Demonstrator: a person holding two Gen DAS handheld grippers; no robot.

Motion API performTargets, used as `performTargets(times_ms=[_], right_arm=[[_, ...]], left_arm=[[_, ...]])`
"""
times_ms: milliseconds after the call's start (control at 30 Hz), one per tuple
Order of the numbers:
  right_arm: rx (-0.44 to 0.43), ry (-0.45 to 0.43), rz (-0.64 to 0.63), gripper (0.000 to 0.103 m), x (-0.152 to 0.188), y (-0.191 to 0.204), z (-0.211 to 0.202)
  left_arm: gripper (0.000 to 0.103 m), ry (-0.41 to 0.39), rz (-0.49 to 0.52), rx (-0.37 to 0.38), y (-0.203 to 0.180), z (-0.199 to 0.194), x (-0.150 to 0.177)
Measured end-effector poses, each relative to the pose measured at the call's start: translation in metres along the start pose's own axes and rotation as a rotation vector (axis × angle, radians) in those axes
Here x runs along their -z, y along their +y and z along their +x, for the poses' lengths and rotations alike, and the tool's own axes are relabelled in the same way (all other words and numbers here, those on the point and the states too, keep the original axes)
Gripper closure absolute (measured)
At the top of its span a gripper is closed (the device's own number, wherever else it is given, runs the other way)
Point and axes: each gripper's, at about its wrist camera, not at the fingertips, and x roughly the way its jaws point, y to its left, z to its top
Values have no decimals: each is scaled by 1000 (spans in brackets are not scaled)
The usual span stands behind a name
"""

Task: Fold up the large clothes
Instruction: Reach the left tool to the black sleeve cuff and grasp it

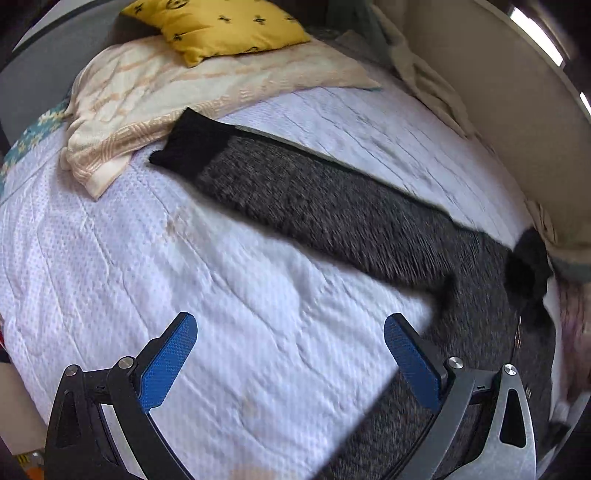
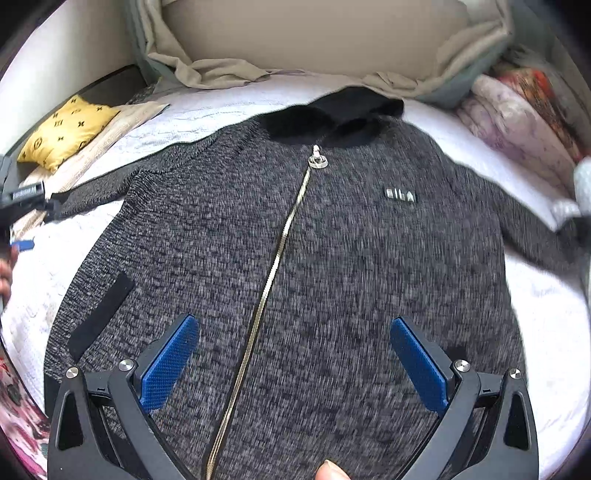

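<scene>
starting the fold with the grey zip jacket (image 2: pixel 332 258) laid face up and flat on the white quilt (image 1: pixel 184 258), zipper (image 2: pixel 280 240) closed, collar toward the headboard. one sleeve (image 1: pixel 314 199) runs straight out to the side, black cuff (image 1: pixel 188 144) touching the cream towel (image 1: pixel 147 99) under the yellow pillow (image 1: pixel 218 26). my judgement: fold that sleeve across the chest first, gripping near the cuff and keeping the knit flat. left gripper (image 1: pixel 291 362) hangs over bare quilt just beside the jacket's edge, jaws spread wide, holding nothing. right gripper (image 2: pixel 295 365) hovers over the lower front, jaws likewise wide and empty, contact unclear.
</scene>
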Motion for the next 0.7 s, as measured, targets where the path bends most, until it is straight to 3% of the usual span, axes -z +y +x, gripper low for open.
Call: performTargets(times_ms=[200,367,467,633,700], right_arm=[[-12,-28,9,0,-19,-10,6],[-17,0,36,0,-22,-19,17],[-26,15,36,0,-22,-20,23],[-37,33,38,0,-21,-21,28],[-35,35,40,0,-23,-23,30]], left_arm=[[3,51,-227,49,53,30,-53],[8,29,-356,91,86,47,-76],[15,4,-374,102,97,57,-91],[39,28,-428,141,116,84,-101],[41,17,-468,162,127,89,-103]])
